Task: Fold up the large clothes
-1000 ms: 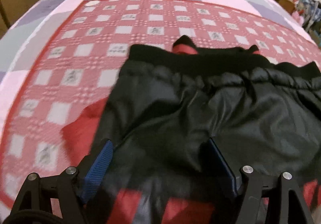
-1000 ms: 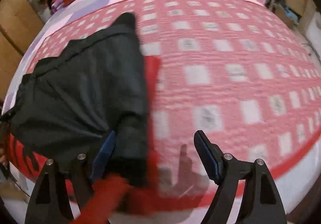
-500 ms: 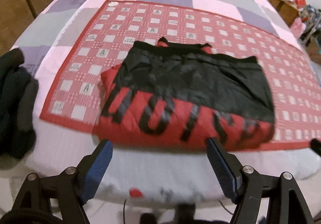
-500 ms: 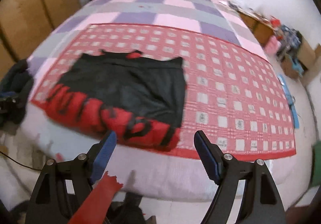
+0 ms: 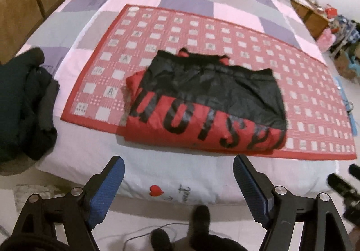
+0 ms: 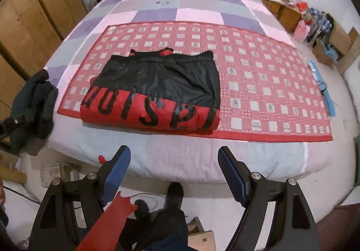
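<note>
Both grippers hang off the near edge of the bed [image 5: 180, 174], jaws spread apart and holding nothing: the left gripper [image 5: 178, 183] and the right gripper [image 6: 173, 172]. Well beyond them, the folded red and black jacket [image 5: 202, 102] lies flat on the red checked mat [image 5: 202, 32], toward its near left part. A dark heap of clothes [image 5: 22, 102] sits at the bed's left edge.

Big black capitals run across the red band of the folded black-and-red padded jacket [image 5: 203, 102] [image 6: 155, 95], ahead of both pairs of jaws; they appear upside down, partly hidden in folds, roughly "UOISPI". White squares on the red checked mat [image 5: 139, 32] [image 6: 258, 66] beneath carry a small "A".
</note>
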Tool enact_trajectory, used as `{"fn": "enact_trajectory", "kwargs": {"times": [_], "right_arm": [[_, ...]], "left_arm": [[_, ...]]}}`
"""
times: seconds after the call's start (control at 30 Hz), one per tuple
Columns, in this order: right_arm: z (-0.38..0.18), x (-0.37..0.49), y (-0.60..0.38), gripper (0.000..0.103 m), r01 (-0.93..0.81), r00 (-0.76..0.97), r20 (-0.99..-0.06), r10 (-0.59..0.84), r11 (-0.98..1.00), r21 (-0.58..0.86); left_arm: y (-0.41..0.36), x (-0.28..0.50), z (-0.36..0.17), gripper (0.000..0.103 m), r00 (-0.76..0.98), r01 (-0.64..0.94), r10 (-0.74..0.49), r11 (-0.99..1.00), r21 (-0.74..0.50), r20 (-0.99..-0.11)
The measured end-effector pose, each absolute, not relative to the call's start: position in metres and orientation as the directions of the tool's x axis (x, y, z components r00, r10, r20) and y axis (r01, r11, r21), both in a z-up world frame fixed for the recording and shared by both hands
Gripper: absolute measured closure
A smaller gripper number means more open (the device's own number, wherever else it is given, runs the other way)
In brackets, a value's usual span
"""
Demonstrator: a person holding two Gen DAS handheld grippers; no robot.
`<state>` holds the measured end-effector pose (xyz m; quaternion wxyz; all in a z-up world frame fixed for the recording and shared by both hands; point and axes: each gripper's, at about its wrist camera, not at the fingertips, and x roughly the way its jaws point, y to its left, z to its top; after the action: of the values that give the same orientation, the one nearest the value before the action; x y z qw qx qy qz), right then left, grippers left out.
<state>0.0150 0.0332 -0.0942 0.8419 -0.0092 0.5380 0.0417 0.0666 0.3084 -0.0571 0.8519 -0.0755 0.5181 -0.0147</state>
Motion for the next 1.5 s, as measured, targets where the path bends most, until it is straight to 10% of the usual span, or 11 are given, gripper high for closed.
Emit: {"fn": "enact_trajectory", "kwargs": {"times": [0.43, 1.03, 1.17, 1.5], "right_arm": [[-0.085, -0.017, 0.041, 0.021, -0.035, 0.424, -0.905, 0.033, 0.999, 0.020], [-0.307, 0.290, -0.028, 0.021, -0.021, 0.285, -0.957, 0.059, 0.998, 0.056], [-0.357, 0.357, -0.081, 0.007, 0.164, 0.236, -0.963, 0.132, 0.971, 0.174], [-0.282, 0.303, -0.063, 0.007, 0.056, 0.500, -0.864, 0.060, 0.993, 0.102]], "left_arm": [[0.287, 0.070, -0.078, 0.020, 0.438, 0.074, -0.159, 0.987, -0.140, -0.885], [0.204, 0.231, -0.297, 0.020, 0.381, 0.069, -0.069, 0.997, -0.047, -0.922], [0.203, 0.215, -0.317, 0.020, 0.428, 0.122, -0.065, 0.992, -0.013, -0.902], [0.277, 0.249, -0.266, 0.020, 0.525, -0.055, -0.082, 0.990, -0.130, -0.847]]}}
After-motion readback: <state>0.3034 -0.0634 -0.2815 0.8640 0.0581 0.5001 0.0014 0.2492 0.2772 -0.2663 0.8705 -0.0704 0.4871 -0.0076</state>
